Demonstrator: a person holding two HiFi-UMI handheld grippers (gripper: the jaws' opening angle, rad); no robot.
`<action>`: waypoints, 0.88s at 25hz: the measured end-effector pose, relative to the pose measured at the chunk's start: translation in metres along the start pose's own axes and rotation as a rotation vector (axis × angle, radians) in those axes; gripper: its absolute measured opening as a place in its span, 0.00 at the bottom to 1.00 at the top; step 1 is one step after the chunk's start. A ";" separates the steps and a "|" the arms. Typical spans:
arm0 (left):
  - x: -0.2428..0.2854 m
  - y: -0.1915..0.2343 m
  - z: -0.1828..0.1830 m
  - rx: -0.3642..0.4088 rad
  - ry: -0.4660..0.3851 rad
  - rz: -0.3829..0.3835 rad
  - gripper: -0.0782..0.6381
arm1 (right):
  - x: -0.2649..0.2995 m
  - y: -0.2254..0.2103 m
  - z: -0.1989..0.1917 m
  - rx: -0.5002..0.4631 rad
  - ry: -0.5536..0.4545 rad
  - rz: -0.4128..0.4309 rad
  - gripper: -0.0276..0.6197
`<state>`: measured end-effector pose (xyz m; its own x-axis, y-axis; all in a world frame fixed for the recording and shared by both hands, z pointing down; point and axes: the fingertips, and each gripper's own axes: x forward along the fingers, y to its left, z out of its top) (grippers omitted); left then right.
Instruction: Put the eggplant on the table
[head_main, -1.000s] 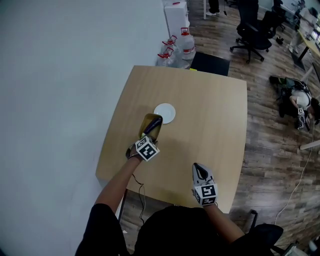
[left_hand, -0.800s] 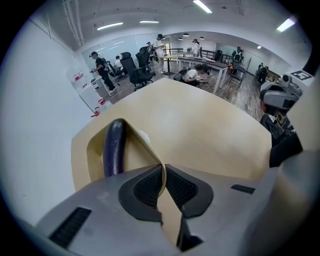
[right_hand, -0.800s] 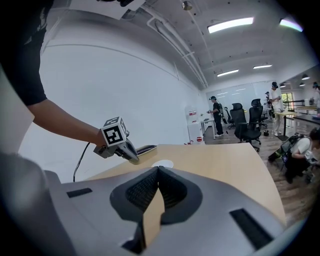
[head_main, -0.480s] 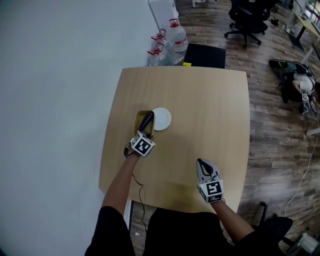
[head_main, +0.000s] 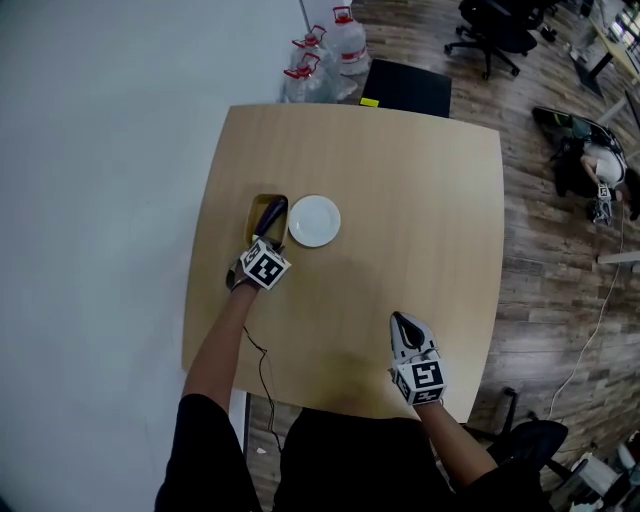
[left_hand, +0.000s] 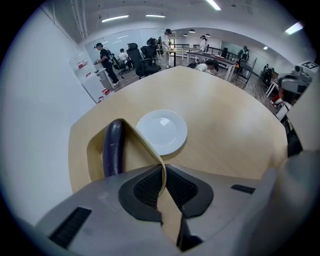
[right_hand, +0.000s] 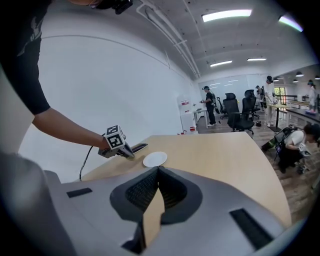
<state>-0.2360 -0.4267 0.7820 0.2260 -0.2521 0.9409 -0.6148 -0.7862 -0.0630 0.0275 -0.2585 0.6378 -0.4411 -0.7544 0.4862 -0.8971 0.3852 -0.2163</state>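
A dark purple eggplant (head_main: 271, 212) (left_hand: 113, 148) lies in a shallow tan dish (head_main: 256, 222) (left_hand: 94, 150) at the left side of the wooden table (head_main: 420, 200). My left gripper (head_main: 262, 245) (left_hand: 163, 176) points steeply down and is shut on the dish's thin near rim. Just right of the dish sits an empty white plate (head_main: 314, 220) (left_hand: 162, 131). I cannot tell whether the dish rests on the table. My right gripper (head_main: 401, 322) (right_hand: 156, 176) hovers near the table's front edge, shut with nothing in it. It looks toward the left gripper (right_hand: 128, 153) and the plate (right_hand: 155, 159).
A white wall runs along the table's left side. Water bottles (head_main: 325, 50) and a black box (head_main: 408, 88) stand beyond the far edge. Office chairs (head_main: 490, 28) and a person on the floor (head_main: 590, 165) are off to the right on the wood floor.
My left gripper has carried the dish and eggplant leftward and lower, from overlapping the white plate's edge to beside it. My right gripper has shifted slightly.
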 end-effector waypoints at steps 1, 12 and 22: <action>0.004 0.001 -0.003 -0.001 0.000 -0.003 0.15 | 0.004 0.004 -0.001 -0.003 0.003 0.004 0.14; 0.037 0.014 -0.032 0.043 0.061 -0.062 0.15 | 0.030 0.043 -0.004 -0.062 0.051 0.037 0.14; 0.044 0.008 -0.041 -0.024 0.015 -0.117 0.27 | 0.035 0.059 -0.013 -0.084 0.084 0.014 0.14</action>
<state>-0.2620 -0.4213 0.8369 0.2858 -0.1508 0.9464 -0.6030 -0.7958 0.0553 -0.0407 -0.2551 0.6526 -0.4473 -0.7025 0.5535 -0.8839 0.4416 -0.1538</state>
